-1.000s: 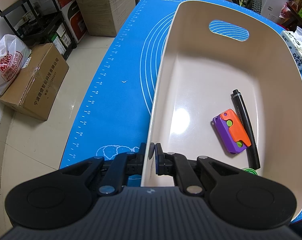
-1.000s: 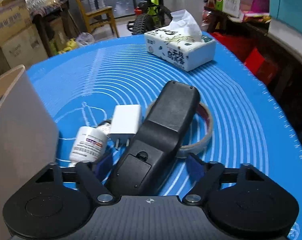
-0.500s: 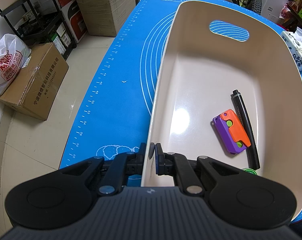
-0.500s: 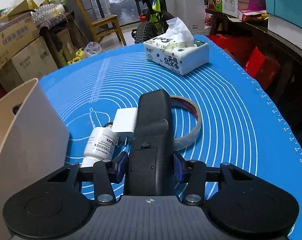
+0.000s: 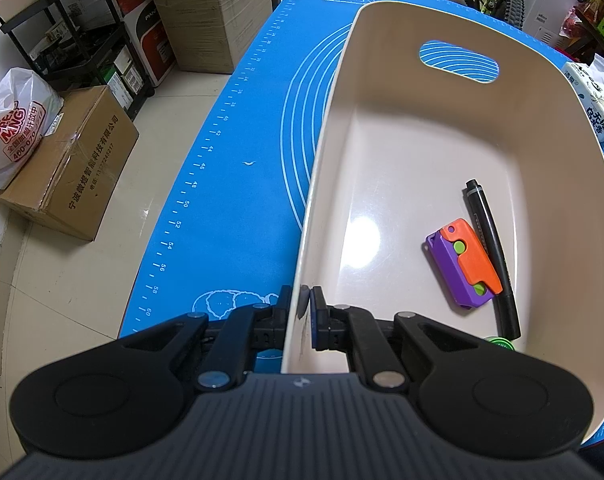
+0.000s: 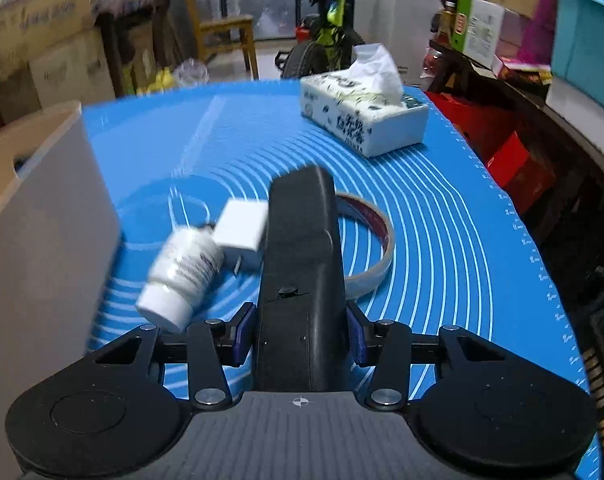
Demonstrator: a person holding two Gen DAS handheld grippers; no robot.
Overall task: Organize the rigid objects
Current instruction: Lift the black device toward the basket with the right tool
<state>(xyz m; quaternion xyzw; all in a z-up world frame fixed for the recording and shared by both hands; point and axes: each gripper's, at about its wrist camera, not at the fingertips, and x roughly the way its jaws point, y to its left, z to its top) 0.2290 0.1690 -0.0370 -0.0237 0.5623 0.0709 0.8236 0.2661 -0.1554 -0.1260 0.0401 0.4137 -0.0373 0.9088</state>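
My left gripper is shut on the near rim of the beige bin. In the bin lie a black marker, a purple and orange toy and a green item at the near wall. My right gripper is shut on a black remote control and holds it above the blue mat. A white bottle, a white charger and a tape ring lie on the mat beyond. The bin's outer wall stands at the left.
A tissue box sits at the far side of the mat, also seen in the left wrist view. Cardboard boxes and a shelf stand on the floor to the left. The mat's right edge drops off beside red boxes.
My right gripper has closed on the remote control and lifted it off the mat, raising the view. The left gripper and the bin have not moved.
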